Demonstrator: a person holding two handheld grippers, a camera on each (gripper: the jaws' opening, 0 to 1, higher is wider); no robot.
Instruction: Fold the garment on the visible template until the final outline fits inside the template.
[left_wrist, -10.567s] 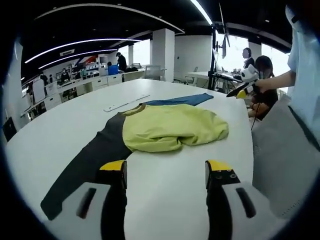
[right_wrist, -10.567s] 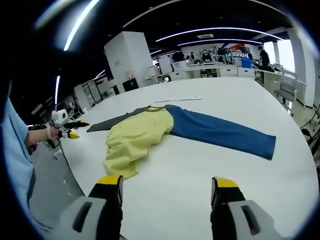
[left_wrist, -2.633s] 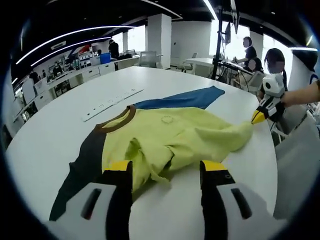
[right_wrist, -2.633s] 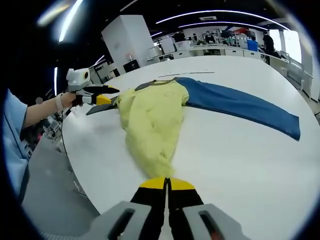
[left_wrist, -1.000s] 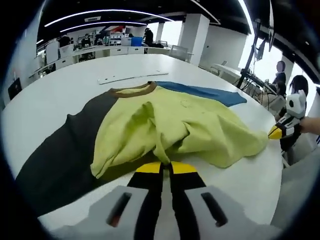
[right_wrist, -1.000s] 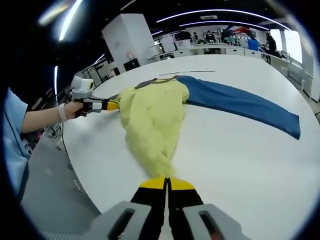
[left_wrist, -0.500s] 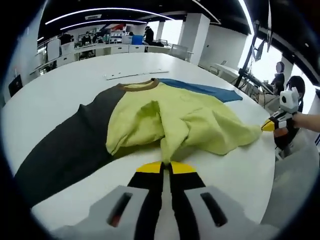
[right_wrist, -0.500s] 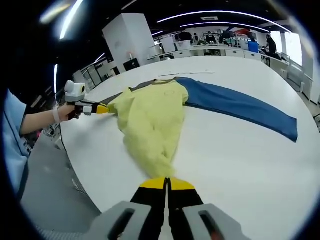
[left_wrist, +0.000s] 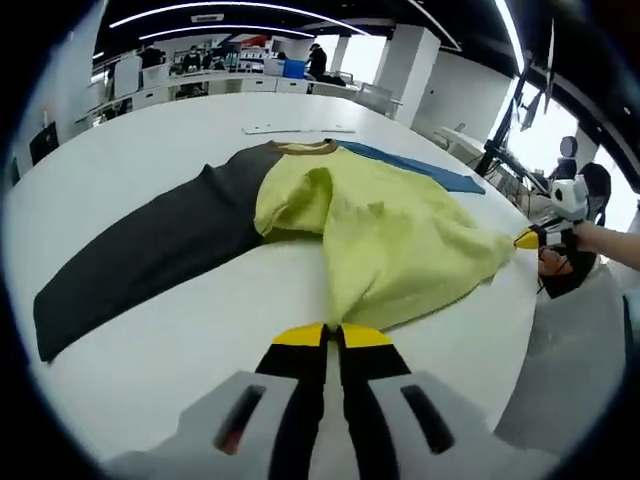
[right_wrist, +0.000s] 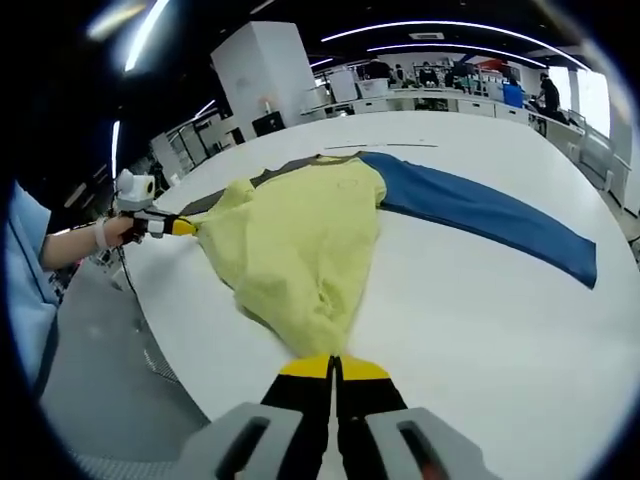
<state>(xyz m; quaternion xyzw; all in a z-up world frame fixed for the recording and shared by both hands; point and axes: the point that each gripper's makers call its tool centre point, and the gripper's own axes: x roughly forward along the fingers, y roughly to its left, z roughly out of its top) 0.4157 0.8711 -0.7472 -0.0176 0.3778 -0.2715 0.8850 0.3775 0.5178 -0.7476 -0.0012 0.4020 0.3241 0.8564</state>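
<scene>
Garment (left_wrist: 380, 235): a long-sleeved top with a yellow body, one dark grey sleeve (left_wrist: 150, 255), one blue sleeve (right_wrist: 480, 215) and a brown collar (left_wrist: 308, 148). It lies on a white table (left_wrist: 150, 120), with its hem toward the near rounded edge and its collar toward the table's middle. The two sleeves run flat and outstretched to opposite sides. The yellow body is rumpled, with loose folds running from the hem toward the collar. A round mark shows faintly on the chest in the right gripper view.

Left gripper (left_wrist: 330, 335): yellow-tipped jaws pressed together, pinching one corner of the yellow hem near the table edge. In the right gripper view this tool appears at the far hem corner, held by a hand (right_wrist: 110, 232) with a light blue sleeve behind it.

Right gripper (right_wrist: 333, 365): jaws likewise clamped together on the opposite hem corner, close to the table edge. In the left gripper view it shows at the right, gripping that corner beyond the table edge.

The hem is drawn out between the two tools.

A pale strip (left_wrist: 290, 128) lies flat on the table beyond the collar, apart from the garment. Template outline cannot be made out.
</scene>
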